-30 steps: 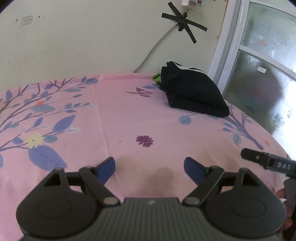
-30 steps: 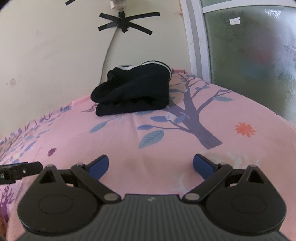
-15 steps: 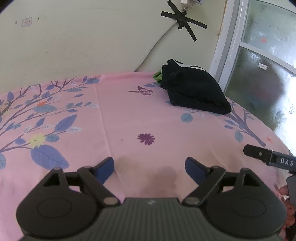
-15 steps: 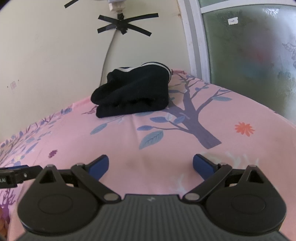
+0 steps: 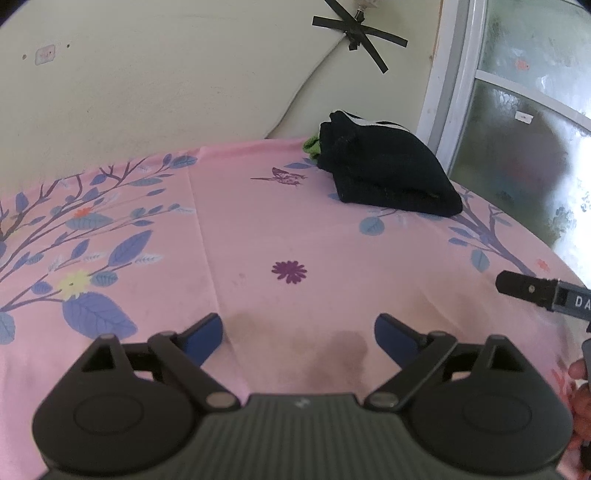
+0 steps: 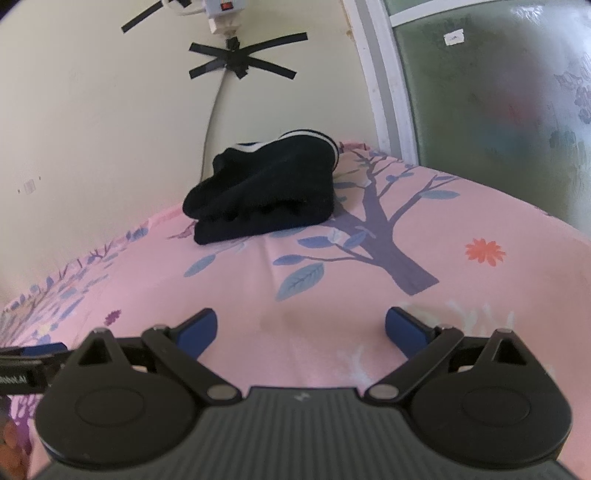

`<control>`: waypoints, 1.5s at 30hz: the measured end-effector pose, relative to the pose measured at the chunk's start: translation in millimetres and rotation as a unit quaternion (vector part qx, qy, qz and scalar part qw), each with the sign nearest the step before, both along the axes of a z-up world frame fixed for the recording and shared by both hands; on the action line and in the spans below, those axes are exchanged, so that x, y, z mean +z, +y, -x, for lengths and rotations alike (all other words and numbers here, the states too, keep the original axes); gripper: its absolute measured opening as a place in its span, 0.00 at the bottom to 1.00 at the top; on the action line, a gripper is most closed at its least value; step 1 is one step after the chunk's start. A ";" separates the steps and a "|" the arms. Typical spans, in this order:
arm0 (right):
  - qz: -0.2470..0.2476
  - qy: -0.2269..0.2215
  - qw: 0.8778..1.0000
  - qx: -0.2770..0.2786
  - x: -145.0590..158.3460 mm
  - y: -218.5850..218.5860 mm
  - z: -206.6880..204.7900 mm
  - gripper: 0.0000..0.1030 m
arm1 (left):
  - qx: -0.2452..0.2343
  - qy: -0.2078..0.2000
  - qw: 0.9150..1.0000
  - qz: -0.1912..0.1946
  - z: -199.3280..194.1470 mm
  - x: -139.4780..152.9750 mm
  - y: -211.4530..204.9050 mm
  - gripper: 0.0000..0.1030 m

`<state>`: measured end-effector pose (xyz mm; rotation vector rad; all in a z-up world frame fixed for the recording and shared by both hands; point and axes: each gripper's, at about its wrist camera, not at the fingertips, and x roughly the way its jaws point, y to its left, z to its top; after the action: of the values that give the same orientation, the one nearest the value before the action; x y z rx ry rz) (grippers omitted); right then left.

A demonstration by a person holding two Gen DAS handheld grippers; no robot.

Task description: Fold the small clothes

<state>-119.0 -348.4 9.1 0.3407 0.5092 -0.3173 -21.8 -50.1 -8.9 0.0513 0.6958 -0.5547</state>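
Left wrist view: the pink floral sheet (image 5: 258, 229) fills most of the frame, from the lower edge up to the cream wall (image 5: 166, 74) across the top. At the far right stands a frosted window (image 5: 524, 122) with a white frame. On the wall, upper centre, strips of black tape (image 5: 360, 35) cross over a cable that runs down behind the bed.

The folded black garment (image 5: 380, 173) lies in the upper right of the sheet, close to the wall and the window frame, with a white stripe showing along its top edge. A scrap of green cloth (image 5: 312, 144) peeks out just beside it on its left. In the right wrist view the same dark bundle sits upper centre (image 6: 266, 199).

My left tongs (image 5: 297, 332) sit at the bottom of the frame, their jaws opening, with only bare sheet between the blue fingertips (image 5: 205, 334). My right tongs (image 6: 301, 328) stand wide apart too, nothing between them, well short of the garment. A small purple flower print (image 5: 289, 272) lies ahead of my left tongs.
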 end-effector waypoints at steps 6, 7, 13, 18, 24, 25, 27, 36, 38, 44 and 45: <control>-0.013 -0.008 1.000 0.003 0.2 -2.2 2.9 0.91 | 0.008 -0.008 1.000 -0.026 2.4 -0.8 -6.1 0.94; -0.010 -0.006 1.000 0.003 0.7 -0.5 2.9 0.91 | 0.012 -0.009 0.999 -0.031 2.5 -1.0 -6.9 0.94; -0.017 -0.008 1.000 0.014 1.6 23.7 10.5 0.91 | 0.017 -0.003 0.999 -0.041 -0.5 -2.3 -7.5 1.00; -0.001 -0.004 0.999 0.039 2.8 41.8 10.8 0.90 | 0.031 -0.007 0.997 -0.069 -0.6 -3.8 -13.4 1.00; -0.032 -0.018 0.999 0.038 1.7 33.1 14.4 0.90 | 0.029 -0.006 0.997 -0.073 -3.4 -4.3 -18.4 1.00; -0.033 -0.018 0.999 0.039 1.6 33.2 14.5 0.90 | 0.027 -0.006 0.997 -0.073 -4.4 -4.3 -19.4 1.00; -0.032 -0.017 0.999 0.040 1.5 33.8 14.2 0.91 | 0.027 -0.005 0.997 -0.073 -6.5 -4.4 -21.9 1.00; -0.042 -0.026 0.998 0.039 1.3 31.4 17.8 0.90 | 0.014 -0.008 0.997 -0.071 -14.8 -4.6 -32.3 1.00; -0.045 -0.027 0.998 0.039 1.2 30.0 18.6 0.90 | 0.010 -0.009 0.997 -0.074 -12.2 -3.7 -30.8 1.00; -0.044 -0.028 0.998 0.036 1.3 31.1 18.7 0.90 | 0.008 -0.025 0.995 -0.092 -1.9 0.1 -27.7 1.00; -0.044 -0.028 0.998 0.036 1.3 30.9 18.7 0.90 | 0.011 -0.027 0.995 -0.094 -1.7 0.4 -27.4 1.00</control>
<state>-137.7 -317.5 10.3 0.4152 0.4795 -0.2153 -20.1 -77.5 -8.5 0.2327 0.6942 -0.4635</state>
